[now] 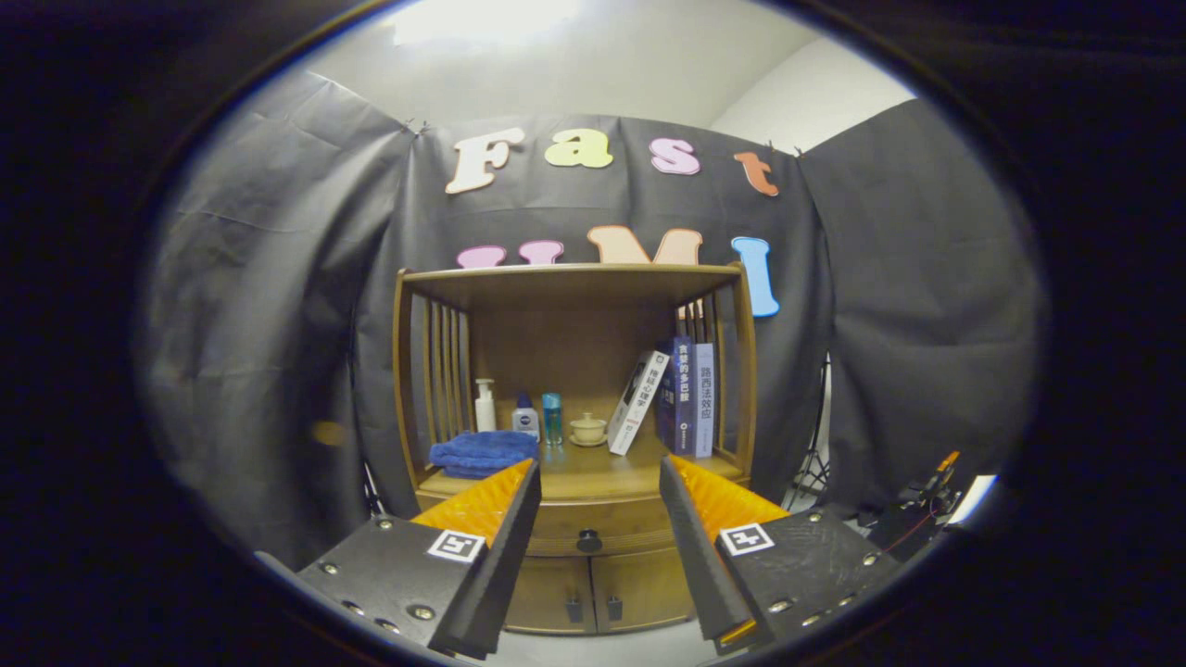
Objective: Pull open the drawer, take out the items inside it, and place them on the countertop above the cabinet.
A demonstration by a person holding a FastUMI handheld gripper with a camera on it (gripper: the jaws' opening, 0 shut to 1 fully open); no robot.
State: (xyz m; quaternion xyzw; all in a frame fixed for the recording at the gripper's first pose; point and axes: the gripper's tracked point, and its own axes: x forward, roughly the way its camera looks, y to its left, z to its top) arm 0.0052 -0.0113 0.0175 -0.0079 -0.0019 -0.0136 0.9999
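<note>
On the surface [574,477] of the wooden cabinet [571,556], from left to right, lie a folded blue towel [482,452], a white pump bottle [485,406], a small dark bottle [525,417], a slim teal bottle [552,417], a little lidded cup [587,430], one leaning book [637,401] and two upright books [687,396]. The drawer [593,523] with its dark knob [589,540] is closed, seen between the fingers, beyond them. The tongs [599,477] are wide open and hold nothing.
</note>
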